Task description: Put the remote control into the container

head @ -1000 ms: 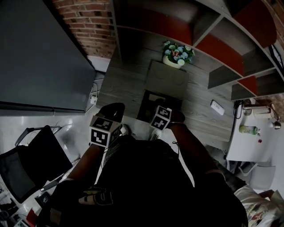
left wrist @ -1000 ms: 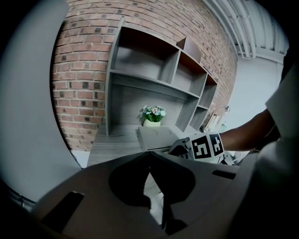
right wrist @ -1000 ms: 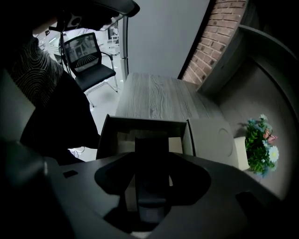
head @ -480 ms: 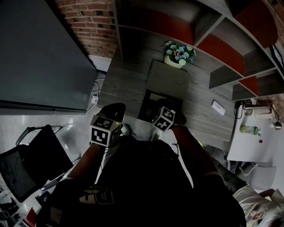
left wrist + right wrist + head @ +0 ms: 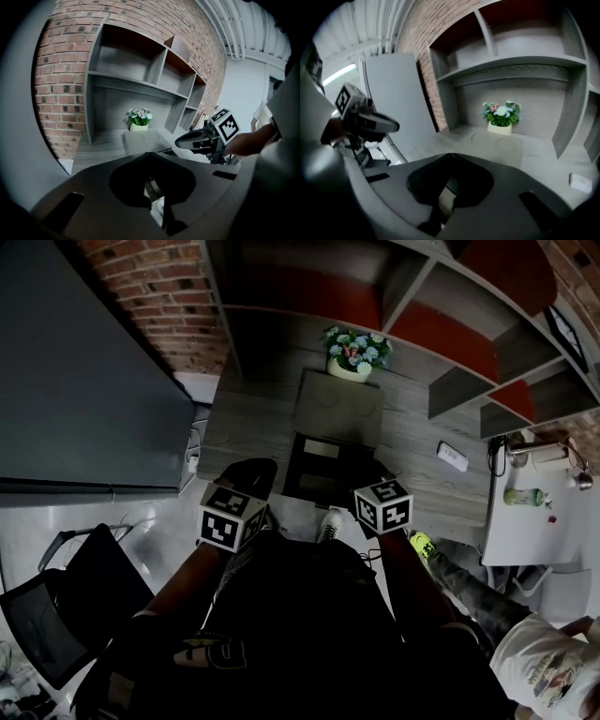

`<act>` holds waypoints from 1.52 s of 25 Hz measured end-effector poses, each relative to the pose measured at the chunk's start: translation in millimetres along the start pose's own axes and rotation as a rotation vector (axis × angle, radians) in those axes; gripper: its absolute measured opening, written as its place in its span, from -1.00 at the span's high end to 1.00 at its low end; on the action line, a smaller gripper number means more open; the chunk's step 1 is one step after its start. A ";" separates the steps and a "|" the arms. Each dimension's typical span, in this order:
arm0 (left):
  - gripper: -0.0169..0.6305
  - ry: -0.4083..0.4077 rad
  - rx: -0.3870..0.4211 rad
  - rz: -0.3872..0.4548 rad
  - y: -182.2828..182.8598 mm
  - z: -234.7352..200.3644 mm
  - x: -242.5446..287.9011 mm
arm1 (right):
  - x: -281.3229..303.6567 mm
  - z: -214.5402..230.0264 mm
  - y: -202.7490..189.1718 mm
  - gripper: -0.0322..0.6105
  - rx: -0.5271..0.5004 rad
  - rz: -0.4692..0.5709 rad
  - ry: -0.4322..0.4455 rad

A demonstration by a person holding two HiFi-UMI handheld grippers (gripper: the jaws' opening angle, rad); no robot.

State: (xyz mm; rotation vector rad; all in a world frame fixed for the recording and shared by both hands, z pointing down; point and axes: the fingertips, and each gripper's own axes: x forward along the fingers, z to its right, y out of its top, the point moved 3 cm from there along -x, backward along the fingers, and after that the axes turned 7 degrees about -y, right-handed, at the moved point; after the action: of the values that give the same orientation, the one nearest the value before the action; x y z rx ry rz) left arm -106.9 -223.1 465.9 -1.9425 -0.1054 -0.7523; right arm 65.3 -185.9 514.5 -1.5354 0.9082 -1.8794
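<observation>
The left gripper (image 5: 394, 125) and the right gripper (image 5: 181, 141) hover side by side at the near edge of a grey wood-grain desk (image 5: 246, 426), each pointing forward and downward. The left gripper's jaws are pressed together with nothing between them. The right gripper's jaws have just been closing and now meet, also with nothing between them.

Just ahead of both tools stands the dark, open container (image 5: 292, 476). Neither gripper touches it. A pale oblong (image 5: 323, 449) lying inside it appears to be the remote control, though the dim head view leaves that unsure. A flat grey lid (image 5: 337, 407) lies directly behind the container, and behind that is a pot of flowers (image 5: 353, 351) against the shelving. A small white device (image 5: 452, 456) lies on the desk, well to the right of the container.
</observation>
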 end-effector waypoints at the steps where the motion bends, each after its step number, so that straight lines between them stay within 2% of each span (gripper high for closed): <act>1: 0.93 -0.011 0.004 0.002 2.5 3.8 1.2 | -12.4 2.9 4.9 0.88 0.078 0.042 0.001; 4: 0.93 -0.035 0.034 0.001 6.8 11.7 4.2 | -47.7 9.7 9.6 0.88 0.210 0.132 -0.013; 9: 0.93 -0.054 0.086 0.002 13.8 20.2 13.7 | -86.8 14.5 -2.9 0.88 0.312 0.178 -0.059; 12: 0.93 -0.083 0.059 0.006 15.2 28.2 19.6 | -96.7 12.4 -10.0 0.87 0.349 0.179 -0.063; 17: 0.93 -0.099 0.083 -0.015 16.3 37.7 27.5 | -101.5 19.4 -20.1 0.87 0.327 0.167 -0.104; 21: 0.93 -0.139 0.054 -0.017 18.1 47.3 34.2 | -108.5 24.7 -20.7 0.87 0.314 0.166 -0.108; 25: 0.93 -0.096 0.057 -0.007 25.5 50.9 41.6 | -115.3 37.3 -26.6 0.87 0.314 0.165 -0.119; 32: 0.93 -0.069 0.060 -0.022 28.5 60.8 54.9 | -120.9 55.4 -28.1 0.87 0.288 0.168 -0.115; 38: 0.93 -0.083 0.119 -0.106 22.2 79.4 79.7 | -121.7 77.3 -36.5 0.87 0.266 0.143 -0.097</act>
State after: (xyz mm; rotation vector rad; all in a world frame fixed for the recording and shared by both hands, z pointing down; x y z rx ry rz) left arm 1.9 -186.9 468.3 -1.8651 -0.2995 -0.7187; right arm 165.7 -82.6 477.8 -1.3519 0.6757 -1.7307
